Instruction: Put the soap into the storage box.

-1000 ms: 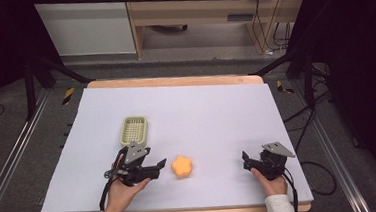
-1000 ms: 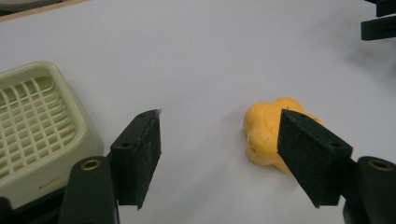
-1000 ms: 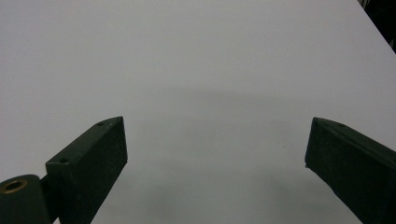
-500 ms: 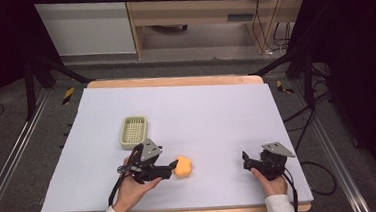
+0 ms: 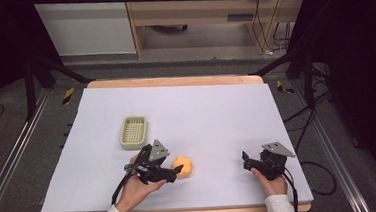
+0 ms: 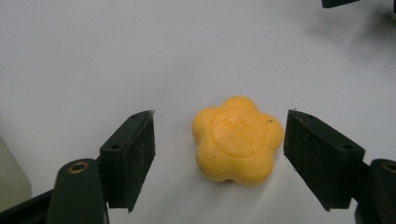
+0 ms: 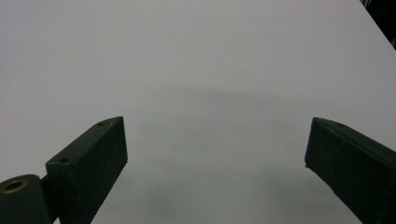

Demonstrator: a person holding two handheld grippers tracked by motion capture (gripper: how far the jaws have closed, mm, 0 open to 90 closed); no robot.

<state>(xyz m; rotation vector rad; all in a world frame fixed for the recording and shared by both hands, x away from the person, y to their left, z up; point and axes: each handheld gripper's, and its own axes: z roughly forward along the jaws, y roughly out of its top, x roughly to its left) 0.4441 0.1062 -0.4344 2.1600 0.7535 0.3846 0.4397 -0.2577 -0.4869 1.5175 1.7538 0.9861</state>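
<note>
An orange flower-shaped piece [image 5: 183, 166] [image 6: 237, 139] lies flat on the white table sheet [image 5: 196, 110], near the front. My left gripper [image 5: 176, 170] [image 6: 219, 163] is open right beside it, its two black jaws standing wide on either side of the piece without touching it. A small pale green basket [image 5: 133, 132] sits behind and to the left of that gripper. My right gripper [image 5: 246, 161] [image 7: 217, 163] rests open near the front right of the sheet, with bare sheet between its jaws.
The sheet covers a wooden table whose edge [image 5: 174, 81] shows at the back. Black frame legs [image 5: 34, 81] and cables [image 5: 308, 127] stand off the table on both sides. A cabinet [image 5: 189, 15] is behind.
My left gripper has moved right and forward to the orange piece, which now lies between its open jaws. The right gripper has stayed in place.
</note>
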